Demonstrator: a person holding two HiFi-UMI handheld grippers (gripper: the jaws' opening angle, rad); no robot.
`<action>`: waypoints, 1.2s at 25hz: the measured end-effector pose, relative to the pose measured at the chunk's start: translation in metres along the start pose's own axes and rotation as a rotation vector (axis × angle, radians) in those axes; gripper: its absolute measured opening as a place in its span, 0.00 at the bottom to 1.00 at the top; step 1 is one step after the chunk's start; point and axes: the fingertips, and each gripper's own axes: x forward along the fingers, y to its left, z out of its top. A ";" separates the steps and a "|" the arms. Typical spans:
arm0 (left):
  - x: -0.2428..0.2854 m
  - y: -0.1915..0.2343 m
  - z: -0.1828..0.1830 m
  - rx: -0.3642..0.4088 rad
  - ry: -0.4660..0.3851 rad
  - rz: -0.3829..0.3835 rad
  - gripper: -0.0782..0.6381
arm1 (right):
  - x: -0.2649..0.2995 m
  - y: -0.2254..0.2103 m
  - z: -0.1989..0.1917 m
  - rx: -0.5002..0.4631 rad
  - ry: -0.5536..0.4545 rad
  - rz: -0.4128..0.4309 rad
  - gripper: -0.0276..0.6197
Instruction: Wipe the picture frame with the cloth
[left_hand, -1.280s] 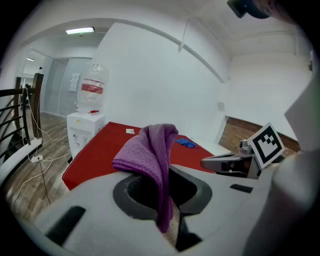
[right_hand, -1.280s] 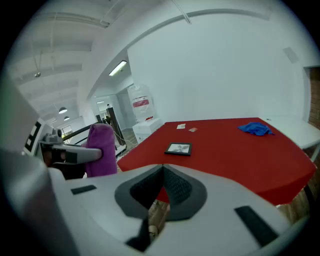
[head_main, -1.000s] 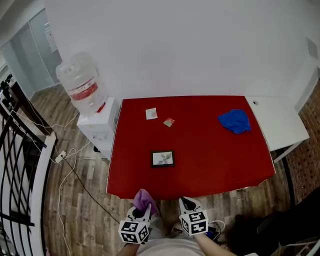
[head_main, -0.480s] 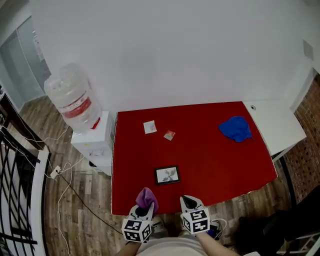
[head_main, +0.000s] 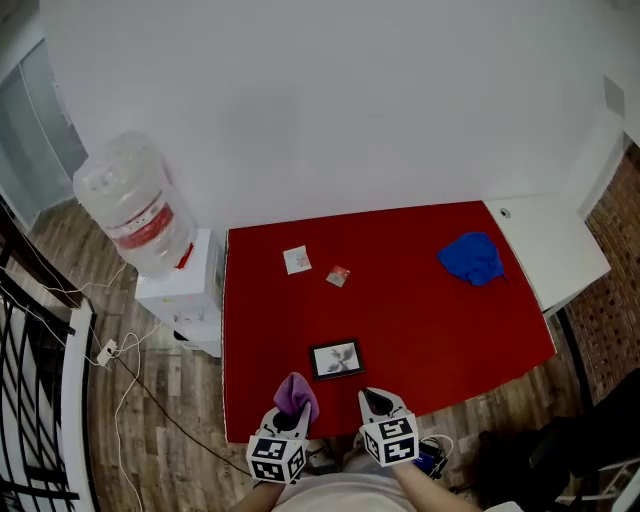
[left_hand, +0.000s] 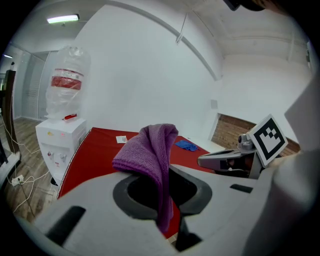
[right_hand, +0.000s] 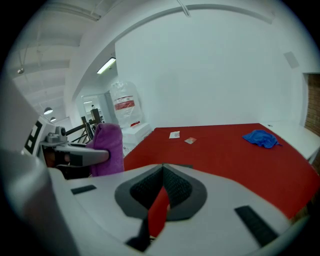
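A red tabletop (head_main: 440, 320) is standing against a white wall (head_main: 350, 100) on a wood floor (head_main: 150, 420), beside a water dispenser (head_main: 135, 215). The picture frame (head_main: 336, 359) is lying flat near the front edge, just ahead of my two grippers. My left hand-held gripper (head_main: 290, 416) is pinching the purple cloth (head_main: 296, 394); my right hand-held gripper (head_main: 371, 402) is holding its jaws pressed together, empty. The dispenser's red label is too blurred to read.

Small dark-rimmed picture frame (head_main: 336, 359): flat, face up on red table (head_main: 430, 310), near front edge. Purple cloth (left_hand: 150, 152): bunched, drooping, pinched in left gripper (left_hand: 162, 200) jaws, clear of frame.
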 end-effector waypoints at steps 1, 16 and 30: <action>0.004 0.001 0.001 -0.005 0.002 0.004 0.18 | 0.003 -0.004 0.002 -0.001 0.003 0.004 0.05; 0.043 0.009 0.012 -0.019 0.022 0.062 0.18 | 0.035 -0.040 0.021 -0.023 0.036 0.055 0.05; 0.158 0.054 -0.031 0.769 0.445 -0.042 0.18 | 0.061 -0.057 -0.004 0.000 0.092 0.058 0.05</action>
